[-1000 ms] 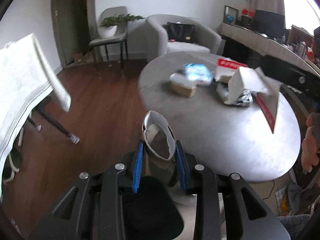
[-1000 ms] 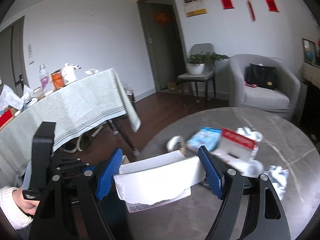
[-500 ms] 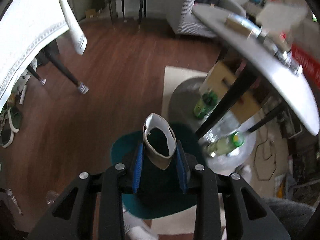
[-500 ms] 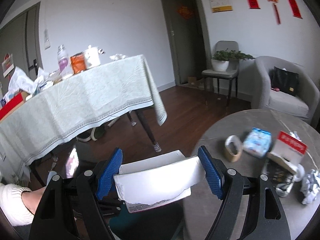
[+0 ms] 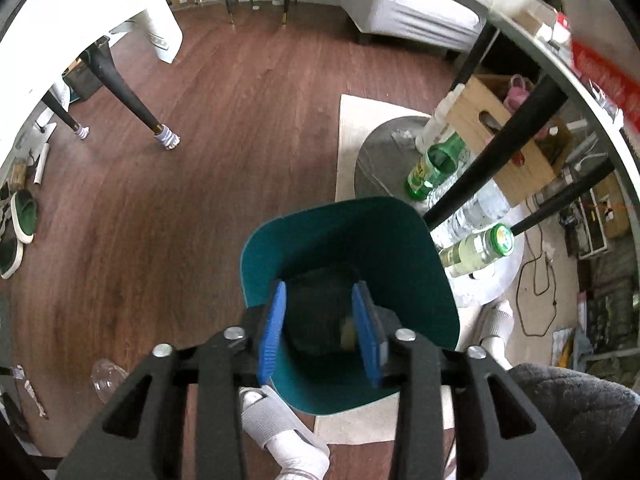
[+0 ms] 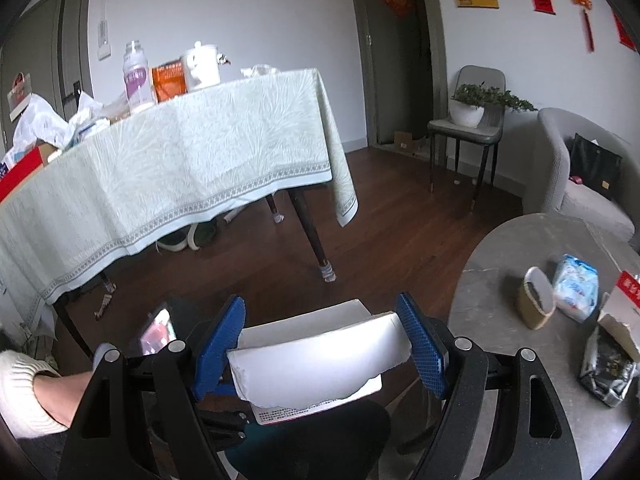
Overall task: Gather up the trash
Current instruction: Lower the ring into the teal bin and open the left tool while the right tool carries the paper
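Teal bin point(image 5: 400, 248): standing on the floor under the left gripper point(image 5: 320, 330), something pale possibly lying inside.
Left gripper: jaws just opening, nothing between them.
Right gripper point(image 6: 320, 348): clamping torn white cardboard point(image 6: 316, 364), waiting near the bin.
Grey table point(image 6: 520, 328): tape roll point(image 6: 534, 304), blue packet point(image 6: 576, 290), wrappers remaining.
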Action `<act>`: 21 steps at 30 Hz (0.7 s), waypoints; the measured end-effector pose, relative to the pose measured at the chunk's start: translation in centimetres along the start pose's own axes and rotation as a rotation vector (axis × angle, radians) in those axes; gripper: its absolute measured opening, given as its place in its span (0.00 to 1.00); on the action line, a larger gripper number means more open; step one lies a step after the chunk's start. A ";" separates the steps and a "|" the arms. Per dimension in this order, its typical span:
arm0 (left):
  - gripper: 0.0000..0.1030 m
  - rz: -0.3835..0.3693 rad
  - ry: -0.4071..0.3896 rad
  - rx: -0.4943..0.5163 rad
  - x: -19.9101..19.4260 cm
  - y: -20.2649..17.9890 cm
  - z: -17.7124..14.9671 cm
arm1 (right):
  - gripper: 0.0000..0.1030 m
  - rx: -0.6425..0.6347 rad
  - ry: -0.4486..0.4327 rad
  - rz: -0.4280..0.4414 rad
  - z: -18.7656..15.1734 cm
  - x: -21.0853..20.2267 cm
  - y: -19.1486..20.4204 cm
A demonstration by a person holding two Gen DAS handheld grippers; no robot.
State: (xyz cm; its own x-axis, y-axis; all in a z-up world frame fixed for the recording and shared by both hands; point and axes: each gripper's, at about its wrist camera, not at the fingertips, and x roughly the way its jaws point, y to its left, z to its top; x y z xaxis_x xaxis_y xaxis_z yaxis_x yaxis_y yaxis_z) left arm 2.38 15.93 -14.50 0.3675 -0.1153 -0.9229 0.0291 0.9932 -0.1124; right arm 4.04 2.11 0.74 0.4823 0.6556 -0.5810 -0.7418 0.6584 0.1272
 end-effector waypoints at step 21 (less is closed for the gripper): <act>0.52 0.043 -0.250 -0.144 -7.7 6.2 0.7 | 0.76 -0.065 0.245 -0.025 -3.5 8.8 3.3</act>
State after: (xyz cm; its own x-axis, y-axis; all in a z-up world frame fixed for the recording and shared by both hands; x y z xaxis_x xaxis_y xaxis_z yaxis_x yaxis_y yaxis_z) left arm 0.44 22.98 -7.85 0.5841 -0.0485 -0.8103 -0.1173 0.9827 -0.1434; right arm 4.23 8.80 -6.78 0.3795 0.5250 -0.7618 -0.7632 0.6431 0.0631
